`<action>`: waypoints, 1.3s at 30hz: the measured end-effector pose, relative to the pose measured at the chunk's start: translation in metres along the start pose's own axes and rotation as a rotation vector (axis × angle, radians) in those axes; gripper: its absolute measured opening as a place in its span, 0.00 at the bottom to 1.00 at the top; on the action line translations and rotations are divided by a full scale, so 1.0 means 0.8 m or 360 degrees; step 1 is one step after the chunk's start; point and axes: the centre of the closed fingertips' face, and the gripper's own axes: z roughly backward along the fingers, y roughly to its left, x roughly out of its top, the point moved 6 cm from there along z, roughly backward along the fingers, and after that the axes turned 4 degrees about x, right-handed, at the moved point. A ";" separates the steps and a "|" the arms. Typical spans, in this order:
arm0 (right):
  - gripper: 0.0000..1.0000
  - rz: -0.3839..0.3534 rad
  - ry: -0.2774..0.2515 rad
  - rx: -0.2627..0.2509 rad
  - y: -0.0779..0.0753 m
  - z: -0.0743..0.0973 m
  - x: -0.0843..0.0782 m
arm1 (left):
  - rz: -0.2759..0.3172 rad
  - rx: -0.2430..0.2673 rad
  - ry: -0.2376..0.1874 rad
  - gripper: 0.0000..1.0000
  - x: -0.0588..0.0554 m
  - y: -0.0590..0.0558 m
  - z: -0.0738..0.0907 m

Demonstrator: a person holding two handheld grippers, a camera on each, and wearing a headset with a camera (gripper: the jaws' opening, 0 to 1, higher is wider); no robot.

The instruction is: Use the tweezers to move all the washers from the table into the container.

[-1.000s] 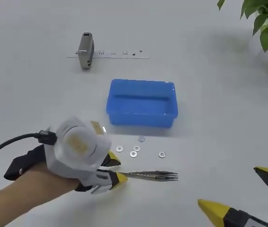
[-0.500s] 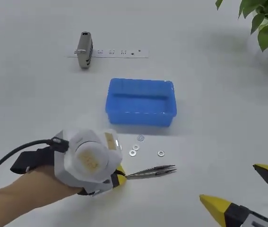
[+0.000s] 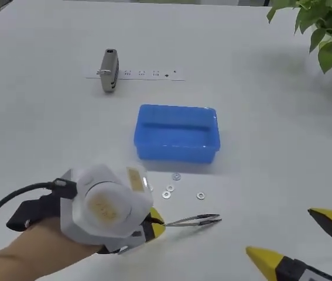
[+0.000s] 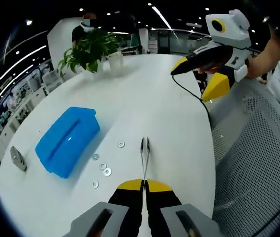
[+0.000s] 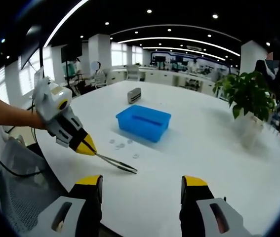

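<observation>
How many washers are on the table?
5 washers, all between the container and the tweezers: one by the tweezer tips, one nearest the container, two together, one nearest the left gripper.

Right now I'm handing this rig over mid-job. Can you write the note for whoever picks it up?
The left tongs are shut on the tweezers, which point forward low over the table; no washer seen in their tips.
The right tongs are open and empty, off to the right of the work.
Five washers lie loose on the table between the tweezers and the blue container.
Done: tweezers are in hand. No washer seen in the blue container.
Left: carry every washer into it.
</observation>
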 end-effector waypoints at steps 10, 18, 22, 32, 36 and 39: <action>0.59 0.0071 0.0008 0.0076 0.012 -0.003 0.002 | 0.0100 0.0051 -0.0164 0.00 0.029 -0.018 0.035; 0.57 0.0152 0.0025 0.0138 0.024 -0.005 0.003 | 0.0135 0.0059 -0.0224 0.00 0.041 -0.026 0.052; 0.52 0.0216 0.0038 0.0213 0.032 -0.009 0.006 | 0.0129 0.0064 -0.0251 0.00 0.049 -0.028 0.063; 0.34 0.0446 0.0085 0.0813 0.093 -0.026 0.051 | -0.0049 -0.0094 -0.0326 0.00 0.085 -0.046 0.119; 0.29 0.0590 0.0088 0.0947 0.108 -0.021 0.068 | -0.0166 -0.0134 -0.0237 0.00 0.091 -0.052 0.131; 0.23 0.0662 0.0115 0.1031 0.118 -0.015 0.073 | -0.0201 -0.0153 -0.0239 0.00 0.098 -0.057 0.138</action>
